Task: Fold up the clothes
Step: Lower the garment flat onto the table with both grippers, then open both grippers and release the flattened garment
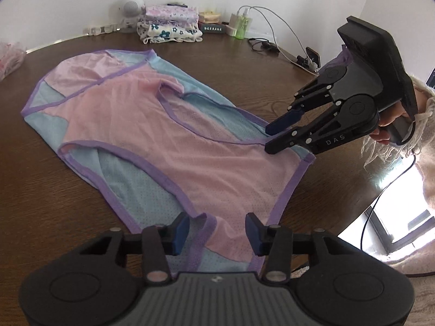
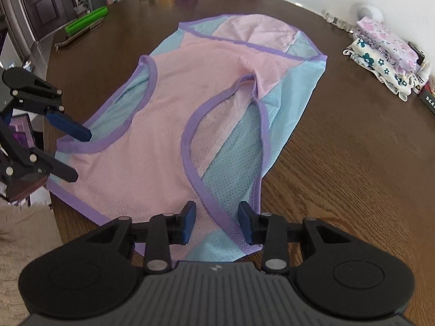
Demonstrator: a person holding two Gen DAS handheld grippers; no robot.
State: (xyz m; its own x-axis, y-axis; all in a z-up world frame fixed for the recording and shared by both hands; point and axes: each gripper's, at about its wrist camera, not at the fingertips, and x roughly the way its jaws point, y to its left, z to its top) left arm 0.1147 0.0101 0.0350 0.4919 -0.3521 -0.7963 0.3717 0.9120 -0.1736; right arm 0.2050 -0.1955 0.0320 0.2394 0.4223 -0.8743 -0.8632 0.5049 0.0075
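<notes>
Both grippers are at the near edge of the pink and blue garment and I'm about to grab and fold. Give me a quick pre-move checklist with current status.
1. Left gripper open over the purple-trimmed near edge: ok, fabric lies between the fingers.
2. Right gripper open over its own part of the edge: ok, trim sits in the gap.
3. Garment spread flat on the table: not ok, the far end is folded over and there is a pucker at the neckline.
4. Fold path clear: ok, the stack of folded clothes and the green bottle sit apart at the far edge.
5. Both layers would be caught by each gripper: cannot tell.
</notes>
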